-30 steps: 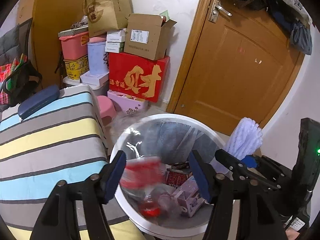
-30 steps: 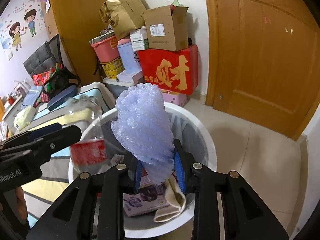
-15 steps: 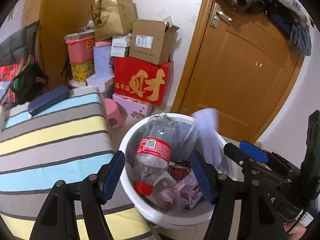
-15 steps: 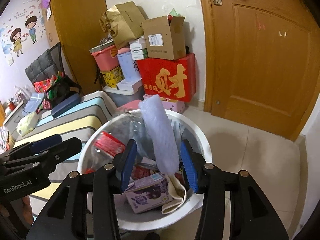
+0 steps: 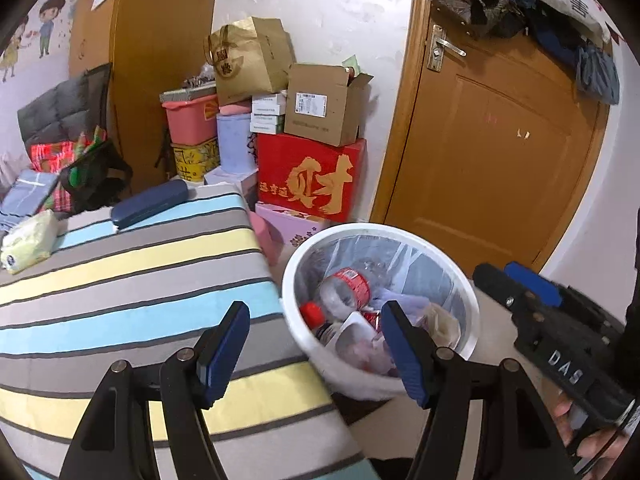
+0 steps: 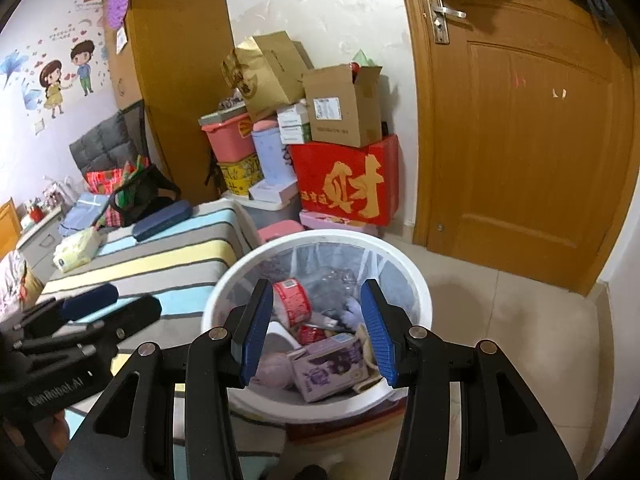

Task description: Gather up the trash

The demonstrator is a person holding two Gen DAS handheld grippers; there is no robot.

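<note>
Boxes [image 6: 344,178] are stacked in the corner against a white wall, a red one with gold lettering at the front, beside a wooden door [image 6: 520,140]. Left of them stands a bed [image 5: 120,280] with a striped cover of grey, blue and yellow; a dark blue case [image 5: 150,203] and a tissue pack [image 5: 28,240] lie on it. On the tiled floor [image 6: 520,340], just beside the bed's corner, sits a white bin [image 6: 416,284] lined with clear plastic. Trash lies inside it: a clear bottle [image 6: 292,300] with a red label and cap, a purple carton [image 6: 332,364] and other scraps.

Left tongs [image 5: 316,348] hover over the bed's edge and the bin's near rim, spread wide and empty. Right tongs [image 6: 316,332] hang above the bin, pointing into it, also spread with nothing between the blue pads [image 6: 376,332]. Each gripper shows at the edge of the other's view.
</note>
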